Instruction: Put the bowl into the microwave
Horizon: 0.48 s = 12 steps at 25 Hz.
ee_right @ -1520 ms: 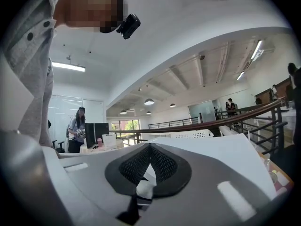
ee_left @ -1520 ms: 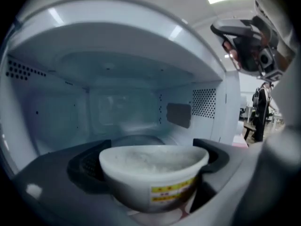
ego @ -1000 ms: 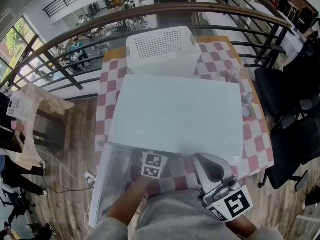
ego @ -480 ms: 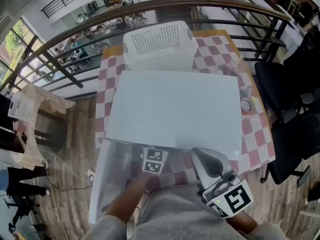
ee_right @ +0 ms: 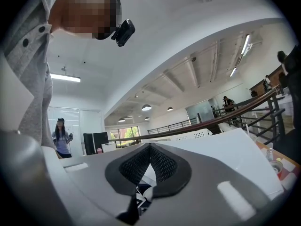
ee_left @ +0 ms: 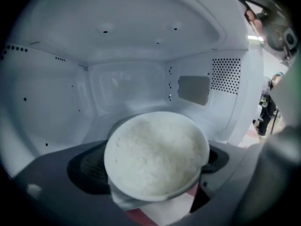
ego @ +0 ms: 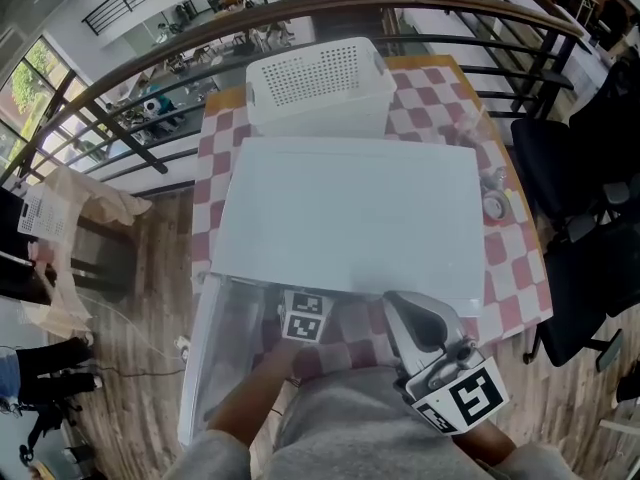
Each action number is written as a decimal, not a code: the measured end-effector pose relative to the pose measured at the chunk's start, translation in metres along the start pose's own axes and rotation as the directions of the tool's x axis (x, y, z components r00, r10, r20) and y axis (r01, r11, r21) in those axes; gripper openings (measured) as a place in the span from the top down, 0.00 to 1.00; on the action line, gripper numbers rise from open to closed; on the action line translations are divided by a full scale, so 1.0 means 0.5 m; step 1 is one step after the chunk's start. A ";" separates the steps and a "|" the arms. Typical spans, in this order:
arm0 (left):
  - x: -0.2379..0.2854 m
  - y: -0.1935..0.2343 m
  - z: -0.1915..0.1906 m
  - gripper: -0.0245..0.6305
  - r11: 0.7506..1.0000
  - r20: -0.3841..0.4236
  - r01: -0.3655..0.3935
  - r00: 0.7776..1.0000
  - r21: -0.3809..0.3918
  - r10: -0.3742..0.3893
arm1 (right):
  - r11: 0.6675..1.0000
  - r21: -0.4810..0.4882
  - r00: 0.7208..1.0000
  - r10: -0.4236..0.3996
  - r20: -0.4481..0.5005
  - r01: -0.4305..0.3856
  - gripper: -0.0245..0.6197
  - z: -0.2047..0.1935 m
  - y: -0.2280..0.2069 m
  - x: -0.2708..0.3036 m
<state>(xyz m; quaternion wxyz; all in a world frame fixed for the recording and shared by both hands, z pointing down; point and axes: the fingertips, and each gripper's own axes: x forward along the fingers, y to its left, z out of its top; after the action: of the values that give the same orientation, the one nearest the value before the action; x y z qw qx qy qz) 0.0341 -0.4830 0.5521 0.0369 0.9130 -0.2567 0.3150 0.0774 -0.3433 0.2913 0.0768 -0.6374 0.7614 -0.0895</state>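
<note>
**While the left tongs clamp the bowl inside the microwave's mouth, the right tongs hang shut and empty**

Closest to the person, the right tongs (ee_right: pixel 149 149) sit against the grey shirt, to the right of the left tongs. Their dark ribbed pads meet at the tips with nothing between them, and they tilt up toward the ceiling. The left tongs (ee_left: pixel 151 175) reach forward from the person's forearm (ego: pixel 250 403). In the head view only their marker cube shows; the rest is under the front edge of the microwave (ego: pixel 350 218).

Their jaws are spread wide, one on either side of the bowl (ee_left: pixel 157 147), and grip it at its lower flanks. The bowl is white and round, and its inside looks pale and grainy. It is level, directly ahead of the left tongs, with the white cavity walls around it. Whether it touches the cavity floor cannot be told.

To the left of the left tongs the clear door (ego: pixel 222 353) stands swung open. Past the bowl, on the cavity's right wall, are a grey cover plate (ee_left: pixel 194 89) and a patch of vent holes (ee_left: pixel 225 75).

Beyond the microwave, far ahead of both tongs, a white perforated basket (ego: pixel 320 88) stands on the red-and-white checked table (ego: pixel 440 103). A curved railing (ego: pixel 300 13) lies behind that.
</note>
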 end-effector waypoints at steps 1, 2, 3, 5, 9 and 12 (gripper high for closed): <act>0.002 0.000 0.001 0.14 1.000 0.003 -0.001 1.000 -0.002 0.001 | 1.000 0.000 1.000 0.000 0.000 0.000 0.96 0.000 -0.001 -0.001; 0.004 0.000 0.006 0.14 1.000 0.011 -0.002 1.000 0.006 0.002 | 1.000 0.000 1.000 0.000 0.000 0.000 0.96 0.000 -0.002 -0.001; 0.005 -0.001 0.011 0.14 1.000 0.020 -0.001 1.000 0.015 0.001 | 1.000 0.001 1.000 0.002 -0.001 -0.002 0.96 0.000 -0.002 -0.001; 0.007 -0.004 0.011 0.14 1.000 0.027 0.013 1.000 0.009 -0.013 | 1.000 0.003 1.000 0.008 -0.006 -0.008 0.96 -0.002 0.002 0.000; -0.010 -0.015 -0.006 0.13 0.995 0.018 0.058 0.998 -0.077 -0.057 | 1.000 -0.008 1.000 0.021 -0.012 -0.021 0.96 -0.004 0.004 -0.001; -0.051 -0.008 -0.010 0.13 0.985 0.074 0.046 0.997 -0.165 -0.034 | 0.999 -0.009 0.999 0.042 -0.005 -0.043 0.96 -0.003 0.003 -0.001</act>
<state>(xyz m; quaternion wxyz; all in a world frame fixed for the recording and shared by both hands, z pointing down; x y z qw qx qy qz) 0.0162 -0.4670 0.5411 0.1102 0.9223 -0.2647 0.2590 0.0758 -0.3426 0.2922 0.0738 -0.6212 0.7754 -0.0861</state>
